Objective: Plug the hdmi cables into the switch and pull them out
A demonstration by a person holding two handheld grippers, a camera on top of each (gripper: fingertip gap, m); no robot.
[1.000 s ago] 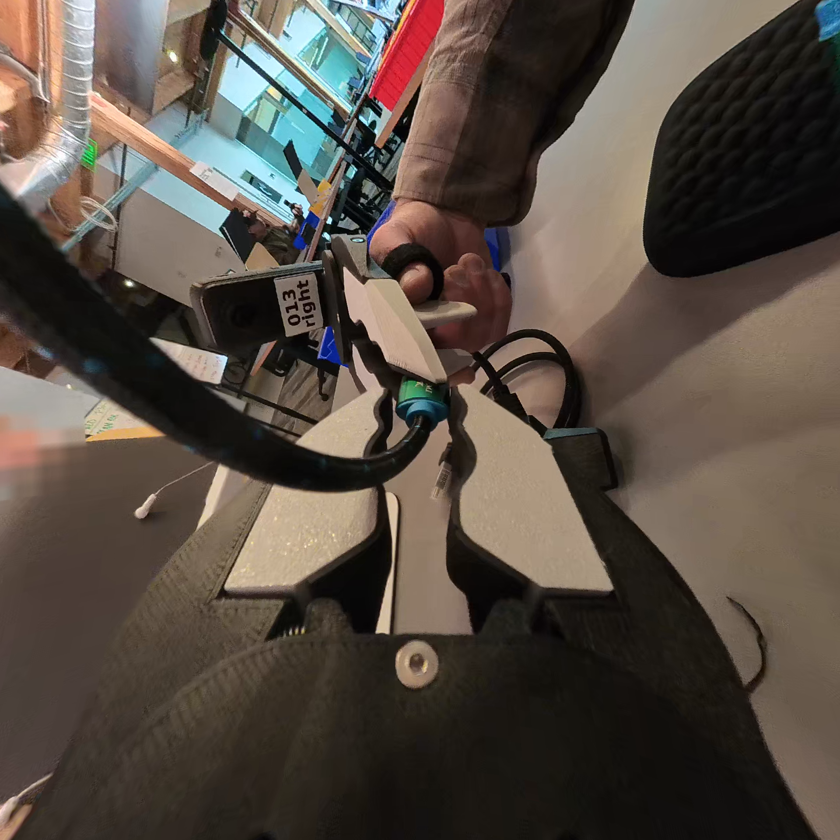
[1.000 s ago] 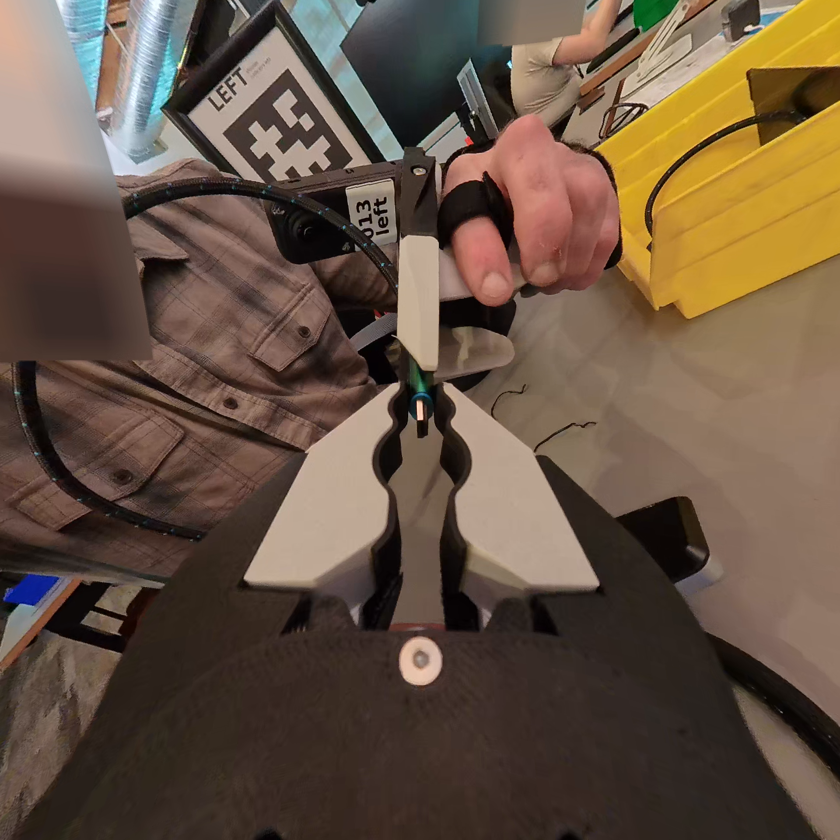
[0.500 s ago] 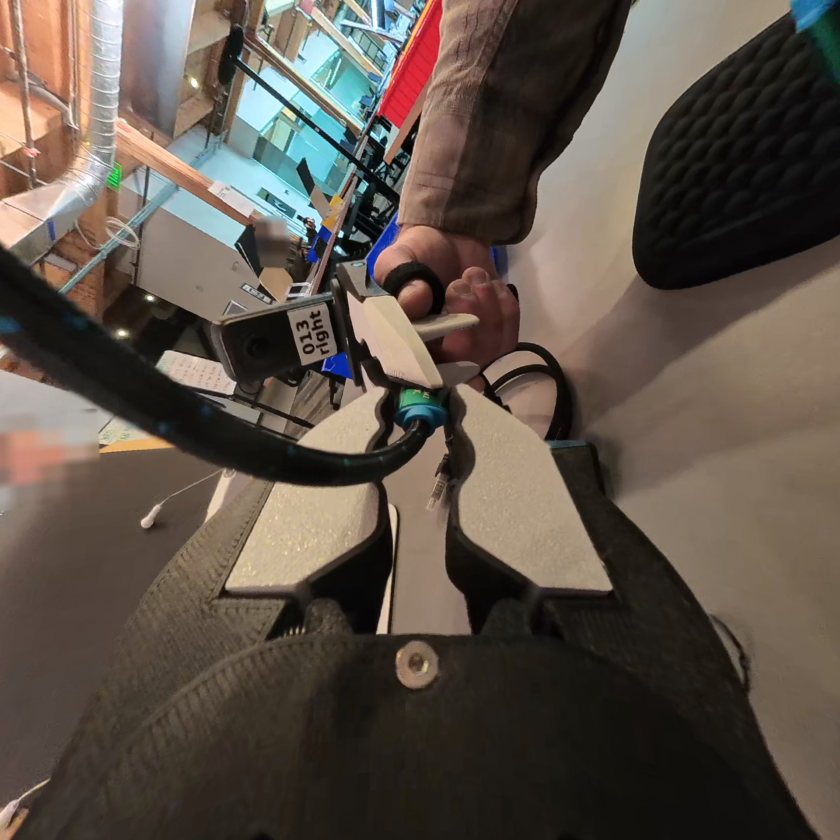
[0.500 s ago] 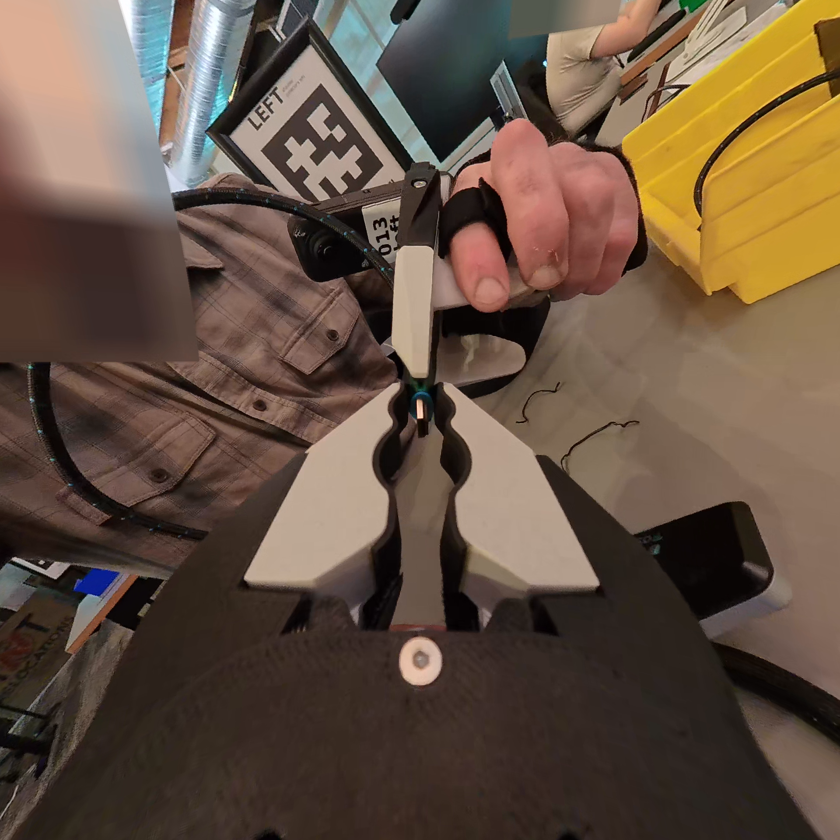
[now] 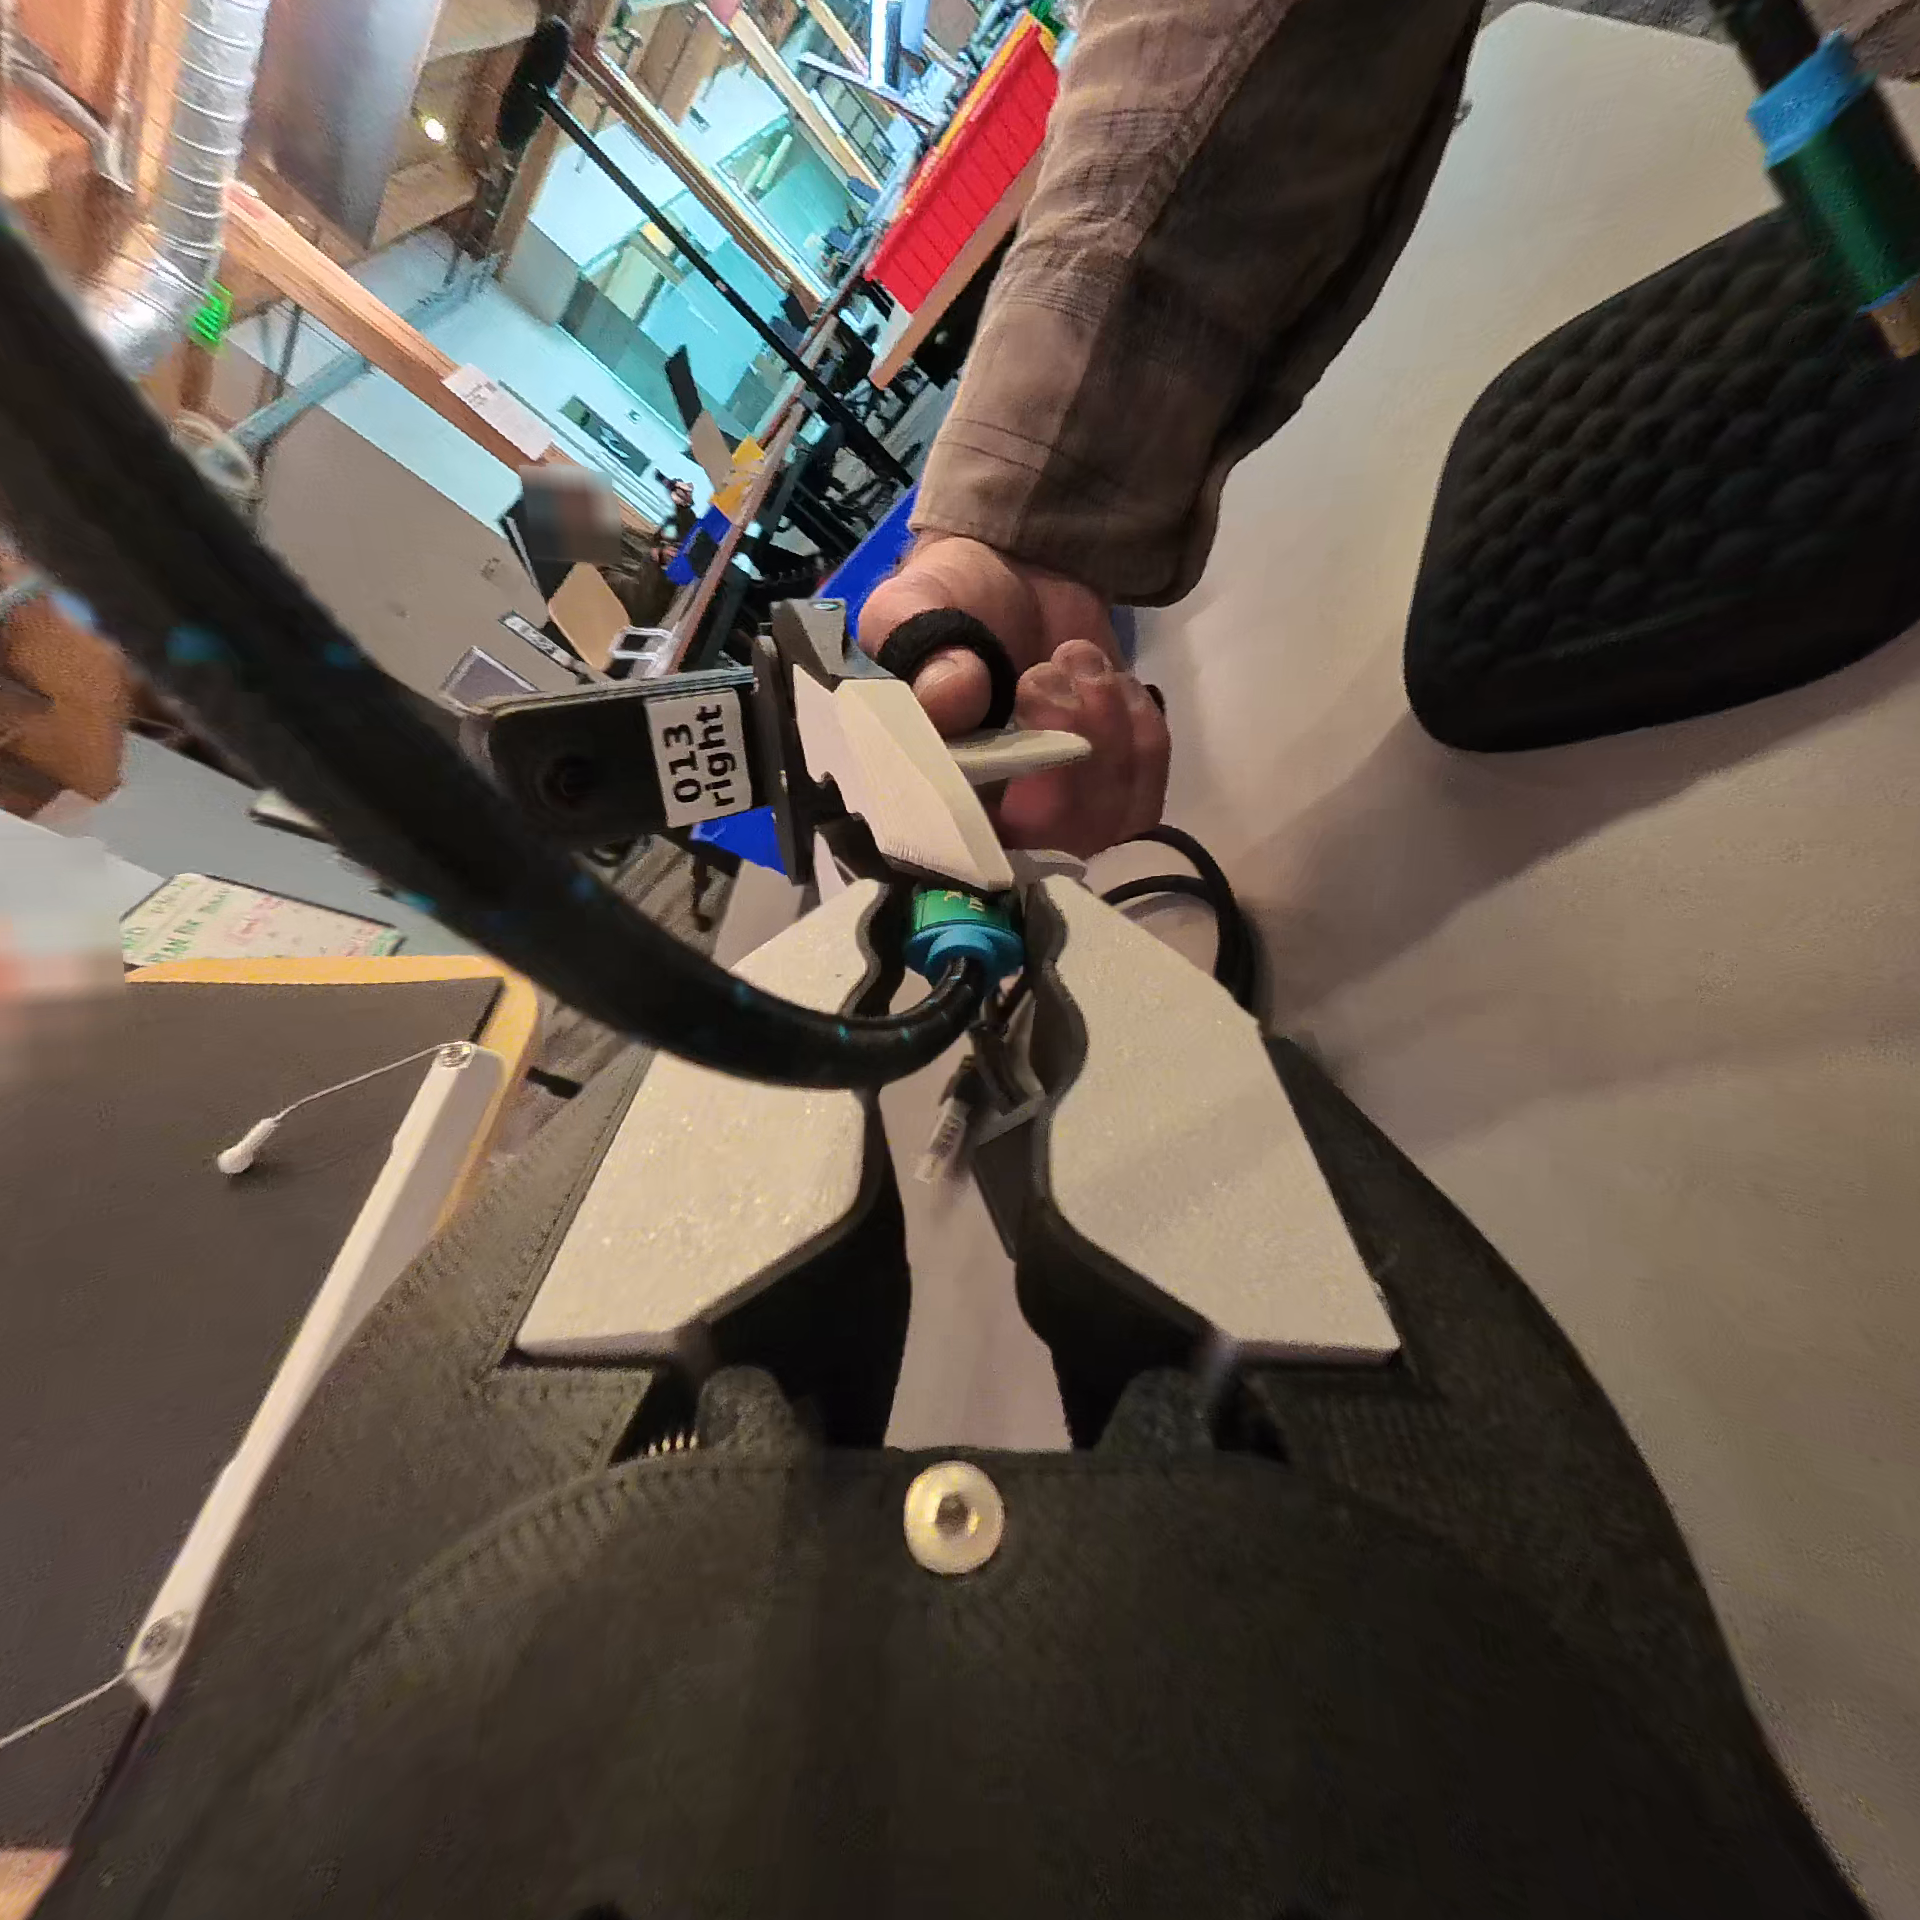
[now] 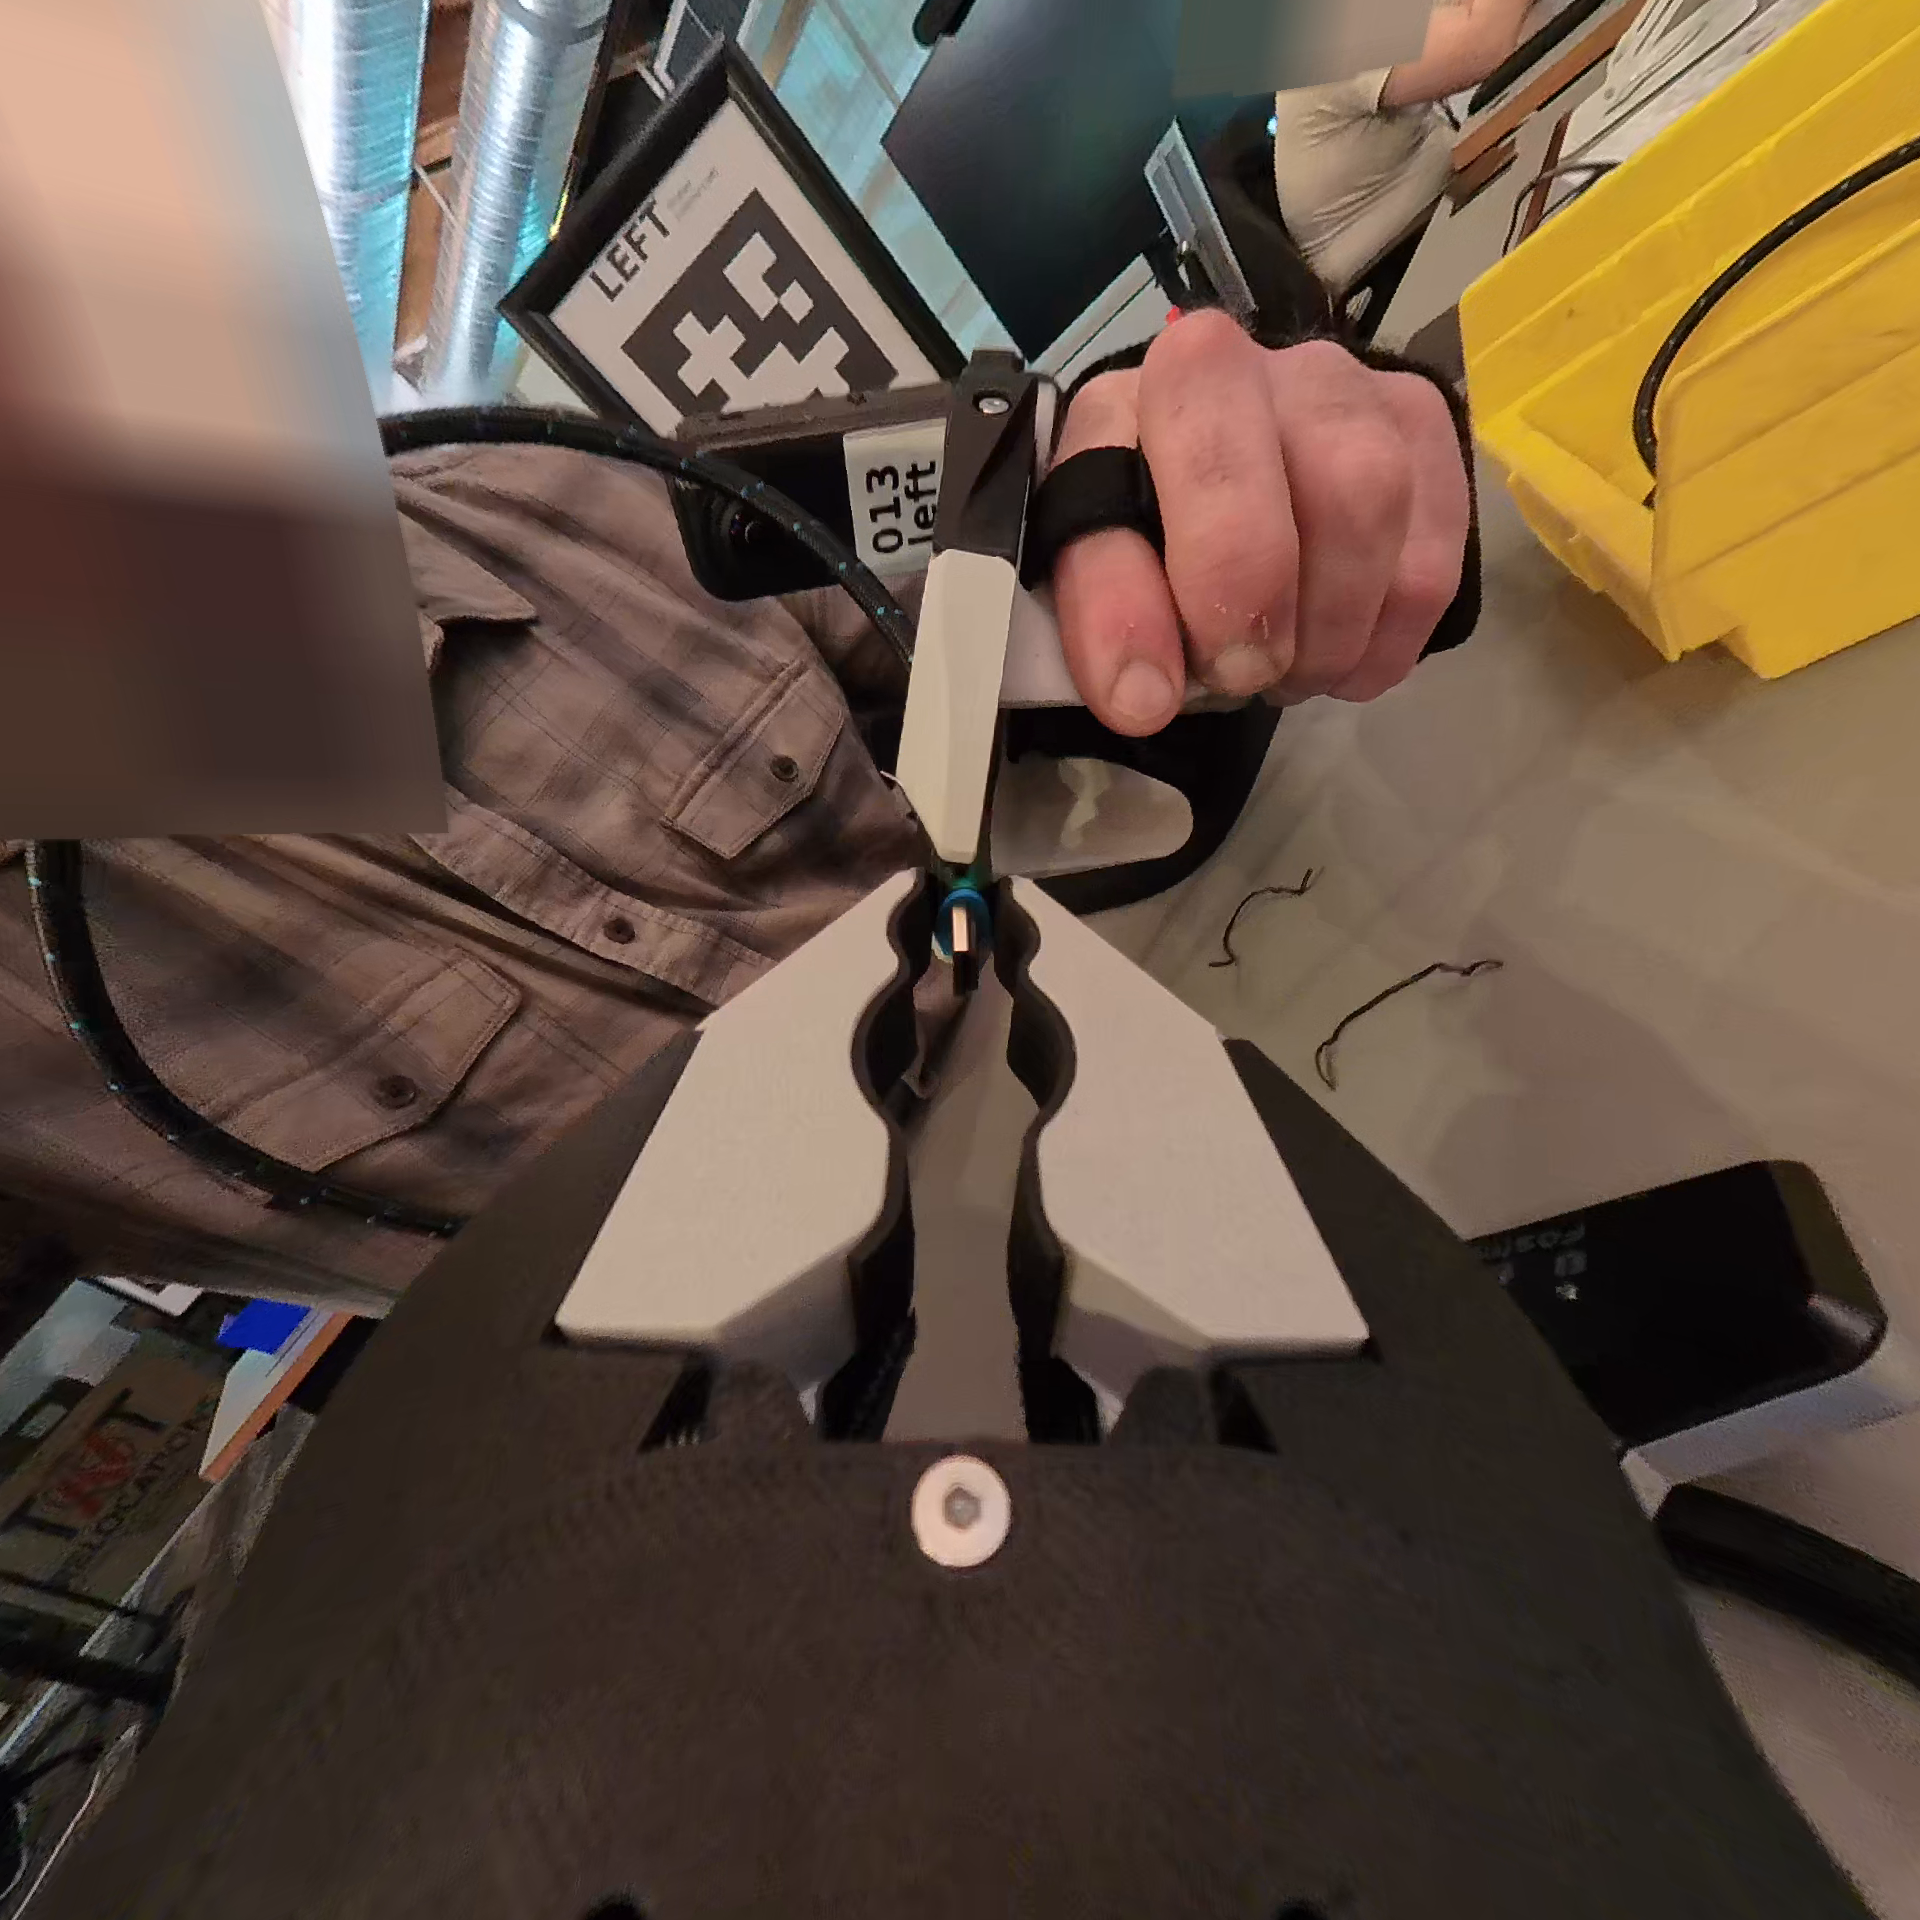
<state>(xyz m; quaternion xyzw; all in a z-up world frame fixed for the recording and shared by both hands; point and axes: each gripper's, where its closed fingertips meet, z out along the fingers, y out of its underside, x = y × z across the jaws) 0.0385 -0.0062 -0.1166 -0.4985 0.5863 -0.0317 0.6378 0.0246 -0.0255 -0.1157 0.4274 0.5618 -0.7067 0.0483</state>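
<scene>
An HDMI plug [image 5: 958,918] with a green body and blue collar sits between the tips of my left gripper [image 5: 961,935], which is shut on it. Its black braided cable [image 5: 312,727] curves off to the left. My right gripper [image 6: 961,899] meets it head-on and is shut on the same plug [image 6: 962,928], whose metal end points at the right camera. The black switch [image 6: 1662,1309] on a white base lies on the table at the right of the right wrist view. A second green plug with blue tape [image 5: 1839,208] shows at the upper right of the left wrist view.
A yellow bin [image 6: 1714,364] holding a cable stands at the far right. A black textured pad [image 5: 1662,499] lies on the grey table. Black thread scraps [image 6: 1403,997] lie near the switch. A dark mat [image 5: 208,1247] with a white edge is on the left. A coiled black cable [image 5: 1226,925] lies behind. Less than 4 cm separates the two grippers' tips.
Both grippers stay closed on the plug. Both views have shifted a little: the switch looks larger and lower right in the right wrist view, and the second green plug has come into the left wrist view.
</scene>
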